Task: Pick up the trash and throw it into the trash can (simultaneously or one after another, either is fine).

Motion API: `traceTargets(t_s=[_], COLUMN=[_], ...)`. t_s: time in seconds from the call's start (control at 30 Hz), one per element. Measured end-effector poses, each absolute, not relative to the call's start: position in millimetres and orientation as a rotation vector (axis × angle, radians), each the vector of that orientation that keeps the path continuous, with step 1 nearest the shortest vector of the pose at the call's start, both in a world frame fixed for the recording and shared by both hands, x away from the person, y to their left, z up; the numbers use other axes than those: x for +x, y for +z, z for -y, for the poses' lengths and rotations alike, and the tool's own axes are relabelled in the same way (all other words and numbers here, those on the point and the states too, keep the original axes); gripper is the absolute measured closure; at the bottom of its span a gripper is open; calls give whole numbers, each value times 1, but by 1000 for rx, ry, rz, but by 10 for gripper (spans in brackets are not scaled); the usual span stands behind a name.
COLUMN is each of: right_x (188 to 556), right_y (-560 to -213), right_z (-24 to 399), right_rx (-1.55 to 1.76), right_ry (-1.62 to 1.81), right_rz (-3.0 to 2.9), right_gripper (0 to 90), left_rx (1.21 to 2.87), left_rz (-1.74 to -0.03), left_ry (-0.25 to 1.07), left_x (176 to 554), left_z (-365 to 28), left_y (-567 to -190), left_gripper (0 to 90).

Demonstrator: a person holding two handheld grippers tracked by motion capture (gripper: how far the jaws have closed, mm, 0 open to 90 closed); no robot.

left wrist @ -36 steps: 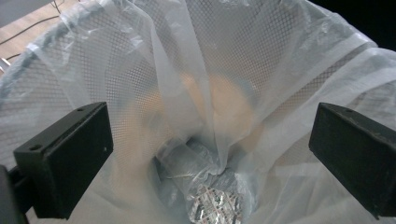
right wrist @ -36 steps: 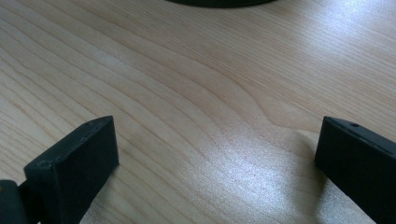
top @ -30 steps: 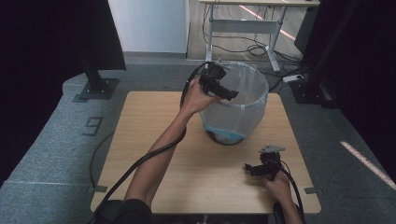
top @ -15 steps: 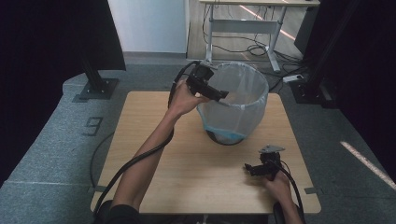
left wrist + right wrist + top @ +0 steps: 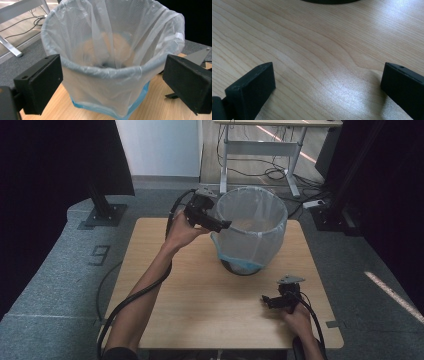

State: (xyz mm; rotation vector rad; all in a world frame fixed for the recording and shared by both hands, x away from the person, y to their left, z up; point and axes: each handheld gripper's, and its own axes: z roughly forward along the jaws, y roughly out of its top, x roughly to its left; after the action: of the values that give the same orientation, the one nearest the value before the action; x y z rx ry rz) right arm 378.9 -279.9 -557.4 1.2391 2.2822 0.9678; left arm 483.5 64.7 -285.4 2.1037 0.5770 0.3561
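Wastebasket [image 5: 251, 232], mesh, lined with a clear plastic bag [image 5: 112, 62]: stands at 12 o'clock on the wooden table [image 5: 200, 300]. Right gripper [image 5: 274, 301]: near edge, 5 o'clock, jaws spread wide over bare wood. Left gripper [image 5: 220, 225]: raised at the basket's rim, 11 o'clock, jaws spread, holding nothing.

Your table [image 5: 317, 50] is pale wood, smooth with a soft sheen. The bin [image 5: 160, 37] is mesh, lined with thin, crinkled, translucent plastic bag [image 5: 100, 85]. Your jaws look matt black.
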Motion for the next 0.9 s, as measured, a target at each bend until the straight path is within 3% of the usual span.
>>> traceTargets(t_s=[0.9], right_x=[378], right_y=[-557], right_z=[279], right_rx=[1245], right_ry=[965], right_rz=[-2278], right_gripper=[0], left_rx=[2021], left_rz=[-664], left_ry=[368], left_x=[467], left_z=[-144], left_y=[-313], left_gripper=[44])
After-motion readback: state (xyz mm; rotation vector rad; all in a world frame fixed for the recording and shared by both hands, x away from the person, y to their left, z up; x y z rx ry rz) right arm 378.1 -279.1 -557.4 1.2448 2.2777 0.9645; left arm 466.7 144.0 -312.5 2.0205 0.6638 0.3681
